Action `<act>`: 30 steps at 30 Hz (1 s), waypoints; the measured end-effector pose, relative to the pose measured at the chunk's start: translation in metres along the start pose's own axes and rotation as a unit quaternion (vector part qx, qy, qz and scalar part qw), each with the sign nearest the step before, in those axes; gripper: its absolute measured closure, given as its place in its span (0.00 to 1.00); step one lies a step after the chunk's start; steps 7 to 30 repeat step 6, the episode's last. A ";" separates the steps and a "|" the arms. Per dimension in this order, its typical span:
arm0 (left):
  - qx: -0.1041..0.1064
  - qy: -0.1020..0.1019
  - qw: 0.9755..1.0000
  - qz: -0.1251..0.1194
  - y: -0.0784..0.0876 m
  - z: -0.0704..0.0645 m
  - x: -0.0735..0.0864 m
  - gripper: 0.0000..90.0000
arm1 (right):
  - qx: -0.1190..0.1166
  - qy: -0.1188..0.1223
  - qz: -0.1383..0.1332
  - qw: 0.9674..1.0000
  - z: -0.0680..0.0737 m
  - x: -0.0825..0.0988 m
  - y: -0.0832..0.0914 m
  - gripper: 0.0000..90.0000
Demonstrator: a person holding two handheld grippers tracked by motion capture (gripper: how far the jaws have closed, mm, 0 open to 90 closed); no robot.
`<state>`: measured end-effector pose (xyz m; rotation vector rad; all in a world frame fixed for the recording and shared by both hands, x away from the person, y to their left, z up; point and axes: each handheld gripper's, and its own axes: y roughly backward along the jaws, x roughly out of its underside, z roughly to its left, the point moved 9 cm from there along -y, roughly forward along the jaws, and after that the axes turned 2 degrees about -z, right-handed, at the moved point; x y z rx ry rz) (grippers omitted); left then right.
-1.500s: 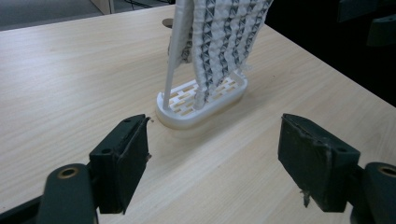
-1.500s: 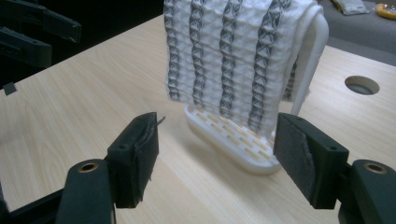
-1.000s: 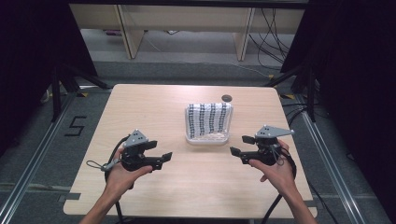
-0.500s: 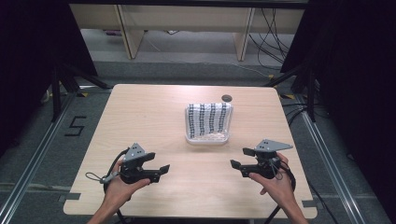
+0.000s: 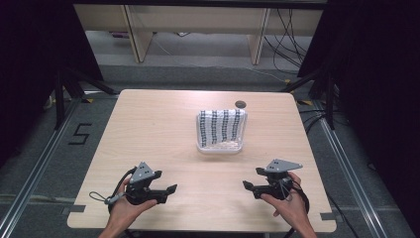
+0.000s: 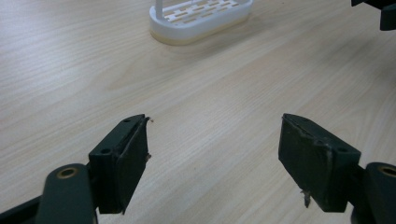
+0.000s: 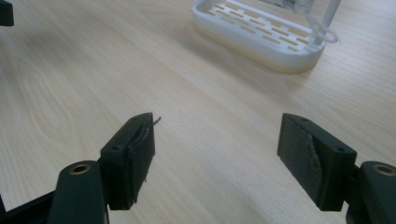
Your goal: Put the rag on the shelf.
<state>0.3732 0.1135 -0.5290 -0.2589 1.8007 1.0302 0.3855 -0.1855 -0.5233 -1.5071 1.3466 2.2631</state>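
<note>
A white slotted rack (image 5: 220, 147) stands on the wooden table (image 5: 148, 129) right of centre, with a black-and-white patterned cloth (image 5: 221, 125) draped over it. My left gripper (image 5: 167, 184) is held low near the front left edge, pointing right, jaws open and empty. My right gripper (image 5: 250, 180) is low near the front right edge, pointing left, also open and empty. In the left gripper view the jaws (image 6: 215, 135) stand wide over bare wood, the rack's base (image 6: 201, 18) far ahead. The right gripper view shows wide jaws (image 7: 217, 130) and the rack's base (image 7: 261, 35) ahead.
A small round hole (image 5: 240, 104) lies in the tabletop behind the rack. Metal rails run along the floor on both sides, with a "5" mark (image 5: 79, 134) on the left. Shelving legs and cables stand beyond the far edge.
Both hands have drawn back toward the table's front edge and sunk lower. The rack and cloth have not moved.
</note>
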 end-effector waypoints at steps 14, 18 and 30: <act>-0.002 -0.013 1.000 0.021 -0.006 0.005 0.011 0.24 | 0.002 0.006 0.005 1.000 -0.002 0.004 -0.003 0.30; -0.002 -0.013 1.000 0.021 -0.006 0.005 0.011 0.24 | 0.002 0.006 0.005 1.000 -0.002 0.004 -0.003 0.30; -0.002 -0.013 1.000 0.021 -0.006 0.005 0.011 0.24 | 0.002 0.006 0.005 1.000 -0.002 0.004 -0.003 0.30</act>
